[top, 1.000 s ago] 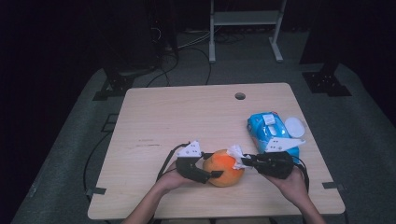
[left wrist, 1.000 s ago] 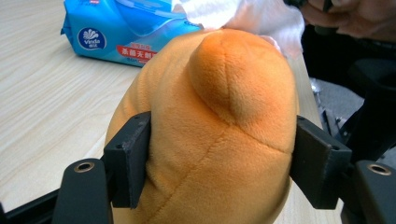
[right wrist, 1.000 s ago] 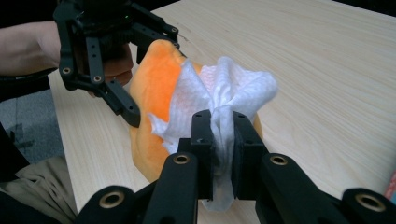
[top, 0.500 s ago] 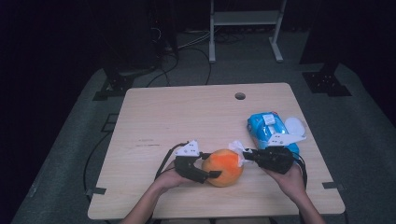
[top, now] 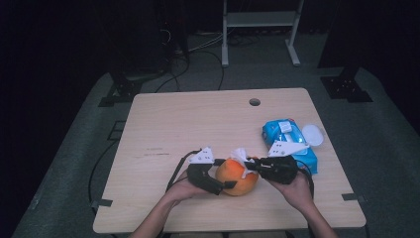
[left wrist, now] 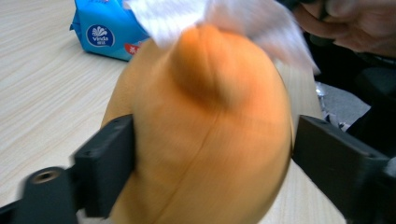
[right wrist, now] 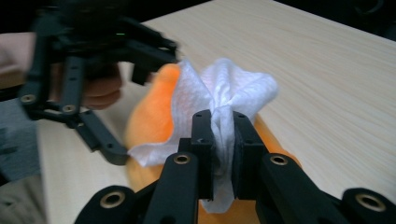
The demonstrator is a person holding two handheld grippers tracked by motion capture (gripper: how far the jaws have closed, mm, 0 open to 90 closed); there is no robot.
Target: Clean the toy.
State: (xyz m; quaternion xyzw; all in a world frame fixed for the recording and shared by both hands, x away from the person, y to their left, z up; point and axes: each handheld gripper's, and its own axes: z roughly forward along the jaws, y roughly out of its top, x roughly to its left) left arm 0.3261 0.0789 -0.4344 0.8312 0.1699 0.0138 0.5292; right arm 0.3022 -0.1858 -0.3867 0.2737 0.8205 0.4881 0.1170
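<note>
An orange fruit (top: 241, 178) rests on the wooden table (top: 198, 129) near its front edge. My left gripper (top: 226, 174) straddles it from the left. Its jaws have just been opening, and in the left gripper view the orange (left wrist: 201, 140) sits between the fingers (left wrist: 107, 163) with a thin gap at the right one. From the right, my right gripper (top: 249, 166) is shut on a bunched white wipe (right wrist: 224, 88), which lies over the top of the orange (right wrist: 149, 116). The right gripper's jaws (right wrist: 224, 135) pinch the wipe's gathered middle.
A blue pack of wet wipes (top: 287, 141) lies on the table just behind my right hand, with a white round lid (top: 312, 134) beside it. A cable hole (top: 254, 102) sits near the far edge. The table's left half and middle are bare wood.
The left gripper's jaws have spread wider around the orange. The right gripper has shifted slightly left with the wipe over the fruit's top.
</note>
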